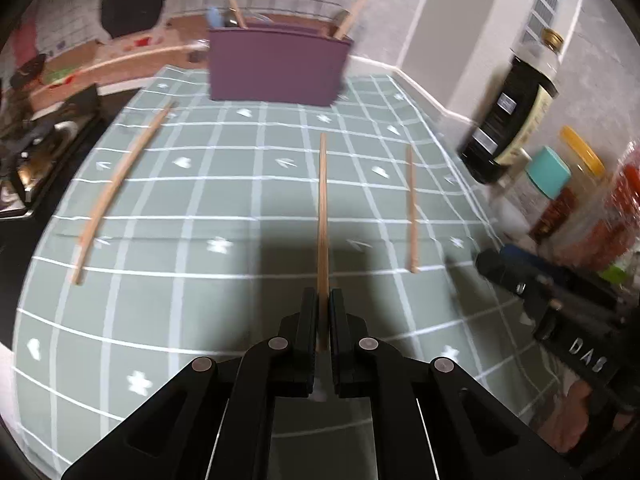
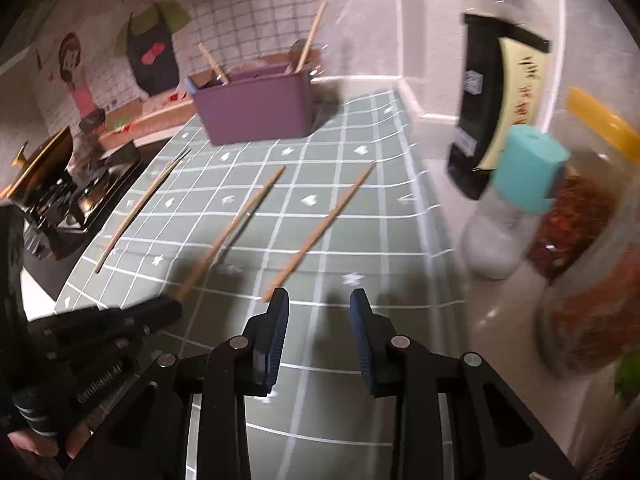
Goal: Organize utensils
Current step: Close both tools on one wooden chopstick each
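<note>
left wrist view: the left gripper [image 1: 324,304] is clenched on a wooden chopstick [image 1: 322,208] pointing toward the purple utensil box [image 1: 276,66]; 2 more chopsticks lie on the green checked mat [image 1: 200,200].

right wrist view: the right gripper [image 2: 318,304] is released, holding nothing, just beside a loose chopstick [image 2: 320,232].

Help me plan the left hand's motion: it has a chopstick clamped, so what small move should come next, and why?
Probably carry the held chopstick forward toward the purple bin. The left gripper is shut on its near end, and the bin straight ahead already holds upright chopsticks. The right gripper is open and empty beside another loose chopstick.
</note>
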A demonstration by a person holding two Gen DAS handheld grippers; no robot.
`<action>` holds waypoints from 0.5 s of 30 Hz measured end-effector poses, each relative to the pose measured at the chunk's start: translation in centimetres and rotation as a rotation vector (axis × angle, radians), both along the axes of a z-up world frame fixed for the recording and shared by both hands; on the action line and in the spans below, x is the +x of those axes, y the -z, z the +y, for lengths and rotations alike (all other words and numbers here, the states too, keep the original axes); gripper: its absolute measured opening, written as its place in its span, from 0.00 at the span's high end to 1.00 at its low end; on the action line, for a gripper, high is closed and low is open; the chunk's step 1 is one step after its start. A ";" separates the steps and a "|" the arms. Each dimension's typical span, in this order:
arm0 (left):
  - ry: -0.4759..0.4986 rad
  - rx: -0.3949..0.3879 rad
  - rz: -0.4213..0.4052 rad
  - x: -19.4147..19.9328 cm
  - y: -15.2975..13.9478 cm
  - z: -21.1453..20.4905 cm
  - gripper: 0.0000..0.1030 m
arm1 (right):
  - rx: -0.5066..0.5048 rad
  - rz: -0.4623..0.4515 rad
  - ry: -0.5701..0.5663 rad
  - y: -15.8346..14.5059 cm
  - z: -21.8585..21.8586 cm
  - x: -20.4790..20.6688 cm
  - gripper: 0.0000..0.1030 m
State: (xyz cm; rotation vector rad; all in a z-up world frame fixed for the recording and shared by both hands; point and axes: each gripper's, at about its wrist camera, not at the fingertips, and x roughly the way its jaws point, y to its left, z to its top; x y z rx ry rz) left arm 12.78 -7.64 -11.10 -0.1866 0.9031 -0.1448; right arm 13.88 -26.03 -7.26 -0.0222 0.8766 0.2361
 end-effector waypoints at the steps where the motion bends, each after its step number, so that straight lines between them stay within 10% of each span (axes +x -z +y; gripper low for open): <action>1: -0.016 0.008 -0.011 -0.1 -0.2 0.7 0.94 | -0.003 0.009 0.003 0.3 0.6 0.1 0.71; 15: -0.063 0.013 -0.032 -0.5 -0.3 4.5 0.94 | 0.012 0.083 0.117 2.7 5.1 3.2 0.81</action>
